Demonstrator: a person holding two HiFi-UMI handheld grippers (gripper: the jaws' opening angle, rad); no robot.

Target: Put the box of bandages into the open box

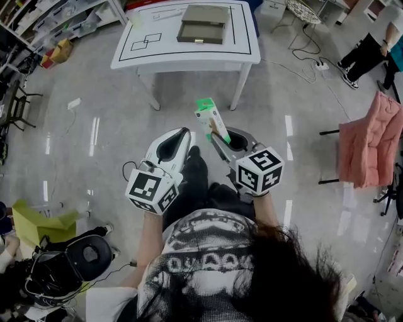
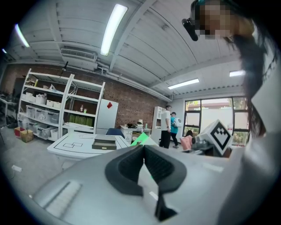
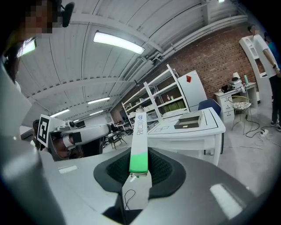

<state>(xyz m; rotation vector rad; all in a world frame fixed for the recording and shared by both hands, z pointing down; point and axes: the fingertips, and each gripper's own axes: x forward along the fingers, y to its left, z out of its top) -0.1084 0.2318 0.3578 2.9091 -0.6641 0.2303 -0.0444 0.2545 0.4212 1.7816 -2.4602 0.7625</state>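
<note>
My right gripper (image 1: 220, 135) is shut on the box of bandages (image 1: 210, 119), a slim white carton with a green end that sticks up and forward from the jaws. In the right gripper view the box of bandages (image 3: 139, 136) stands between the dark pads (image 3: 160, 169). The open box (image 1: 203, 25), grey-brown and shallow, lies on the white table (image 1: 145, 53) well ahead of me across bare floor. My left gripper (image 1: 184, 132) hangs beside the right one, jaws together with nothing in them. Its own view shows the open box (image 2: 104, 143) far off.
A pink-covered chair (image 1: 371, 138) stands to the right. Shelving (image 1: 38, 19) lines the far left. A power strip and cables (image 1: 318, 63) lie on the floor right of the table. A black office chair (image 1: 88, 255) and a yellow-green thing (image 1: 38, 220) are behind me at left. People (image 2: 169, 127) stand far off.
</note>
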